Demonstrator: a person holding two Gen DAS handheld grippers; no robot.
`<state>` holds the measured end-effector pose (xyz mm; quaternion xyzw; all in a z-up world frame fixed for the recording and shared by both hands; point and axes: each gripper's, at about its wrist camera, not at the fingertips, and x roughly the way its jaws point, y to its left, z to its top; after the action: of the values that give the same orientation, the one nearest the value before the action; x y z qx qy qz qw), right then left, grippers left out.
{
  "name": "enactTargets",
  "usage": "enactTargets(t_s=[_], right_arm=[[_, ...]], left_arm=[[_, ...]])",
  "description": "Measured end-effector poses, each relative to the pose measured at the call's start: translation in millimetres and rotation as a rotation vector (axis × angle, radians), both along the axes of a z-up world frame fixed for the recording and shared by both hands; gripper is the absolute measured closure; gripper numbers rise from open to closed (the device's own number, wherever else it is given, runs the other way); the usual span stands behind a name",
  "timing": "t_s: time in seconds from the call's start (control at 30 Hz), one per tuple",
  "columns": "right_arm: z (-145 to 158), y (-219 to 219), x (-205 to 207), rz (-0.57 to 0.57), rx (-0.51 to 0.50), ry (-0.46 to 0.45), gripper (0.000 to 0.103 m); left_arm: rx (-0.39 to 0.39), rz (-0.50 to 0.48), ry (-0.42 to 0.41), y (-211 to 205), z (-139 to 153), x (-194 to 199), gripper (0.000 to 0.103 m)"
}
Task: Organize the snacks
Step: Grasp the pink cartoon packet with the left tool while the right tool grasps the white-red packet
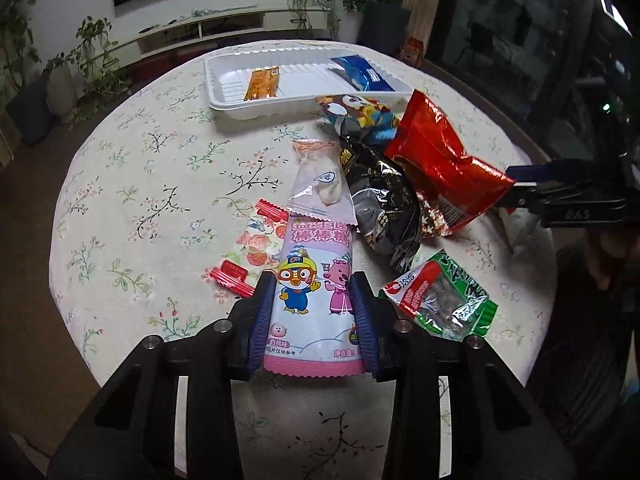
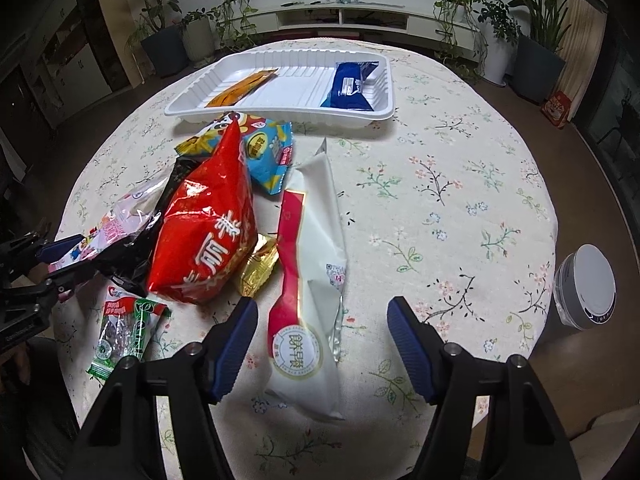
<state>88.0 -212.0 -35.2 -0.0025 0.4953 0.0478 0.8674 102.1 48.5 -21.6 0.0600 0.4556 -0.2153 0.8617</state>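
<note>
My left gripper [image 1: 314, 292] is shut on a pink cartoon lollipop packet [image 1: 310, 276], both pads pressed on its sides just above the tablecloth. The right gripper [image 2: 320, 308] stands open astride a long white biscuit packet [image 2: 316, 280] that lies flat; its pads [image 2: 236, 336] are clear of the packet. A white tray [image 1: 224, 100] at the far side holds an orange packet [image 1: 262, 84] and a blue packet [image 1: 360, 74]. Loose between them lie a red bag [image 2: 208, 232], a black bag [image 1: 380, 200], a blue cartoon bag [image 1: 360, 114] and a green seed packet [image 1: 440, 300].
A round table with a floral cloth [image 2: 440, 200] carries everything. A small gold packet [image 2: 258, 264] lies beside the red bag, a clear sweet packet [image 1: 320, 184] and a red fruit-print packet [image 1: 256, 248] near the pink one. A white round can [image 2: 586, 286] stands off the table's right edge.
</note>
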Motion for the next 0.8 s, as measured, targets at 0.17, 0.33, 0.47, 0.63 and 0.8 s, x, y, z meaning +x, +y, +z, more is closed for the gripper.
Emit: enactTargets(t_s=[0.17,0.33,0.47,0.63,0.8], right_arm=[[-9,1,11,0.007,-0.02,0.036,0.044],[-19,0,13,0.019,-0.013,0.058,0.068],[-16,-3,9,0.024,0.005,0.045,0.071],[-13,-6,1,0.029,0.014,0.028,0.073],[-2,-13,-8,0.012,0.031,-0.018,0.073]], left_arm=[[-0.017,0.005,0.002,1,0,-5,0.068],[-0.017,0.007,0.012,2,-2,-5,0.068],[-0.012,0.006,0.027,0,-6,-2,0.07],[-0.011,0.008,0.041,0,-7,-2,0.071],[-0.016,0.014,0.04,1,-5,-5,0.071]])
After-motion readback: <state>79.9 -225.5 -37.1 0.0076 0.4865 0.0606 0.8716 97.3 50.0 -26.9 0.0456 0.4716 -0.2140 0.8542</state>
